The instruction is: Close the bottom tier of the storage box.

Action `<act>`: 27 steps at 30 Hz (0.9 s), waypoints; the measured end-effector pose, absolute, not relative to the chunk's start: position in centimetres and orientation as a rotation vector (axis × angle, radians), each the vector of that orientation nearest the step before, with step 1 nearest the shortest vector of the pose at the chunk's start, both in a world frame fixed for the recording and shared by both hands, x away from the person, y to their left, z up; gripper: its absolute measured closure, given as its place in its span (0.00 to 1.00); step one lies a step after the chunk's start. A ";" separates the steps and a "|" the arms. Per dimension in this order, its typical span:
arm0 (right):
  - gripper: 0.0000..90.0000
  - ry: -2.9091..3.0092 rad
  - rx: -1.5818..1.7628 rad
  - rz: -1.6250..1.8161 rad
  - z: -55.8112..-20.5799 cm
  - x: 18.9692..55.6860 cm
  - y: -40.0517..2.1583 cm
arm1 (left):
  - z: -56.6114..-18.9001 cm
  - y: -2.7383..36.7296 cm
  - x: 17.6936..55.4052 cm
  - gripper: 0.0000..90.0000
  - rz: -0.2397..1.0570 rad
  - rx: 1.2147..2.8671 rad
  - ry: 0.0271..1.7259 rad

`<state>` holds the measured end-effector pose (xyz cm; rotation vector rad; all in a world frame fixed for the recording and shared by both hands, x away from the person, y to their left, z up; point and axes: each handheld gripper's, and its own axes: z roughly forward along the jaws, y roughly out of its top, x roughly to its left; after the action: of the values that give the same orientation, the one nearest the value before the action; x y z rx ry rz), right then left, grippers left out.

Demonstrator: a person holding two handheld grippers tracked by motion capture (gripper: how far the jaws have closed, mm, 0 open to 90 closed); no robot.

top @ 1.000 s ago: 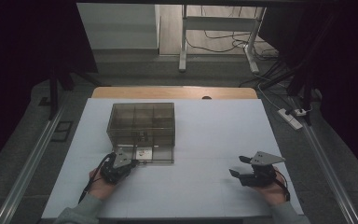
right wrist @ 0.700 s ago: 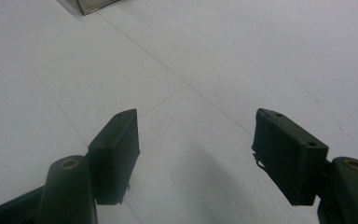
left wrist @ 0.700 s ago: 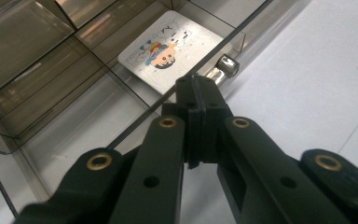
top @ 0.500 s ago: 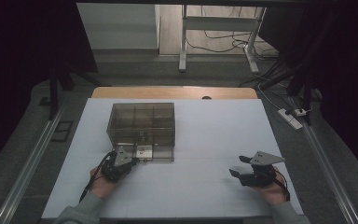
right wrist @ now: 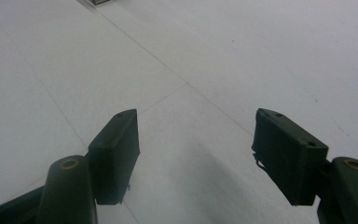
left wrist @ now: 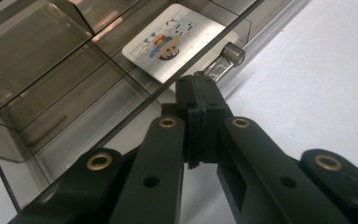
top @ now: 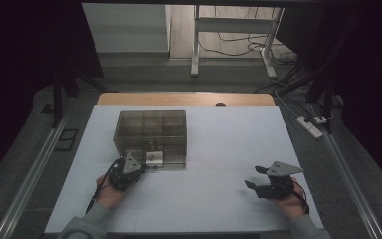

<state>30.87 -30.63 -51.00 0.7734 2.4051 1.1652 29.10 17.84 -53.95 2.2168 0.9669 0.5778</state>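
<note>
Left gripper [left wrist: 200, 100] is clenched on the drawer handle [left wrist: 223, 58] at the frame's upper middle, so pull straight out while your right gripper [right wrist: 196, 154] rests released.

We find one printed card [left wrist: 175, 42] inside the clear organizer box [left wrist: 51, 70]: a colourful cartoon figure, its lettering too blurred to read.

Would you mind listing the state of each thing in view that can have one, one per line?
Left tongs: shut on the drawer handle.
Right tongs: open, nothing between the jaws, over the white table.
Drawer: pulled part way out of the smoky clear organizer box.
Picture card: lying flat in the drawer, printed side up.
</note>
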 end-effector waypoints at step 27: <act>0.35 2.415 0.767 1.151 -51.1 30.9 -30.6 | -54.1 17.7 30.6 0.99 0.609 2.202 0.986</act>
<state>30.94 -30.60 -51.06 0.7671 2.4151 1.1505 30.62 17.68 -54.06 2.2023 0.9857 0.6085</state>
